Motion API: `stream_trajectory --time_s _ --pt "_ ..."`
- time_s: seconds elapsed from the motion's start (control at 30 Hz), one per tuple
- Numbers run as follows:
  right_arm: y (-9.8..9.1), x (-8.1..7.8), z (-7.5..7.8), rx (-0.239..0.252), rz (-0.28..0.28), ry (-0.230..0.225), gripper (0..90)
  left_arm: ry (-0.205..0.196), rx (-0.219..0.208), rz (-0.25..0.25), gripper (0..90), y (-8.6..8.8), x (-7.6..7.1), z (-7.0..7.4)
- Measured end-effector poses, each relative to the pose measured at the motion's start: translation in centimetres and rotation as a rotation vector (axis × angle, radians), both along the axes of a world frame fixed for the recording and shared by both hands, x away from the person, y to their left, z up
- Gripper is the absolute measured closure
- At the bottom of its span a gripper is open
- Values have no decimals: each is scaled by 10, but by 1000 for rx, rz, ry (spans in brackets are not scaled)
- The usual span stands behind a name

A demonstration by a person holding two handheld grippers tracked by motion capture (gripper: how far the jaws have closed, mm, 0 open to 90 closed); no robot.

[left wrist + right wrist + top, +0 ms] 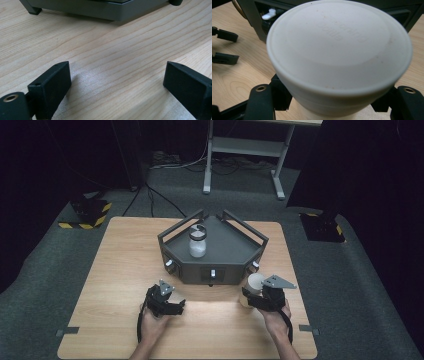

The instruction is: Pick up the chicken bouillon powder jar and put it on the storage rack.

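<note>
Two tools: left tool [176, 308] agape over the table [115, 270], right tool [248, 298] clamped on one white-lidded jar [254, 286].

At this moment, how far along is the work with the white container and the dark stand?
Done: a clear jar with white contents stands on the dark stand. In hand: the right gripper is closed on a white container just in front of the stand. The left gripper is open over bare table. Left: putting the container somewhere, perhaps on the stand.
</note>
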State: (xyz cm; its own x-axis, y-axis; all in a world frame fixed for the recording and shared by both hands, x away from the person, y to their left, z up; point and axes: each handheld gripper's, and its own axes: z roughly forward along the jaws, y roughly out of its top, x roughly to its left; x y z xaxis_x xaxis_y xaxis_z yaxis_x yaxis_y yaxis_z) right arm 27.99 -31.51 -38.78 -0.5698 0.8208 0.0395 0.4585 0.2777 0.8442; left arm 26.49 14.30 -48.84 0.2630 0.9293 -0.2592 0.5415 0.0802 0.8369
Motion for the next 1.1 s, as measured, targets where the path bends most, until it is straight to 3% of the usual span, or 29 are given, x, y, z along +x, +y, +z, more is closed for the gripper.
stream_trajectory --time_s 0.57,1.1 --pt "-7 7 27 31 46 1 340 1 1 0 80 0 0 0" --pt "-4 19 58 21 77 -1 341 1 1 0 81 0 0 0"
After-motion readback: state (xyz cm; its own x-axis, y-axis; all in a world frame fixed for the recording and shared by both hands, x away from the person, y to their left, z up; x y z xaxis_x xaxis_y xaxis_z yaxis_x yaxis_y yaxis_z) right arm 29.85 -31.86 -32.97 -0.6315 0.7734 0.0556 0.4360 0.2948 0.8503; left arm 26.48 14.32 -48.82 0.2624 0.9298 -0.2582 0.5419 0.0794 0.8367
